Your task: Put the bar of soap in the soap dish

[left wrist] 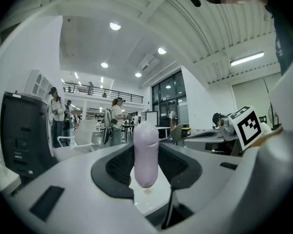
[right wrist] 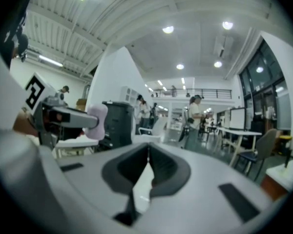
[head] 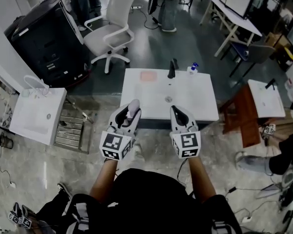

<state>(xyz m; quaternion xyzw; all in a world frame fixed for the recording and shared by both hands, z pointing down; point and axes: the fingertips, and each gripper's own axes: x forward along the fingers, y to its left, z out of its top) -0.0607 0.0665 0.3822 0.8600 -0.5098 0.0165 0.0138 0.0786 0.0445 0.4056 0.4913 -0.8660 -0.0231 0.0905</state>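
One bar of soap (left wrist: pixel 146 152): lavender, rounded ends, smooth matte skin. It stands on edge between the left gripper's (head: pixel 131 112) ribbed black pads, clamped across its thin faces, with the top end proud of the pads. From the head view it hangs near the 6 o'clock edge of the white washbasin top (head: pixel 200 101); height above it unclear. Soap dish (head: pixel 148 76) reads as a flat pink square, low rim if any, at about 1 o'clock from the soap on the far side of the top. Risks, my read: a rounded, slick bar in a narrow pinch can pivot or squirt out if squeezed harder or swung fast. Released high, it would likely bounce off the shallow dish and skid across the smooth top toward the drain (head: pixel 168 99). Black faucet (head: pixel 172 68) stands close at 3 o'clock of the dish, so a wide approach could clip it. Blue-capped bottle (head: pixel 192 68) is further out at 3 o'clock. Right gripper (head: pixel 178 113) has jaws together with nothing in them, alongside the left.
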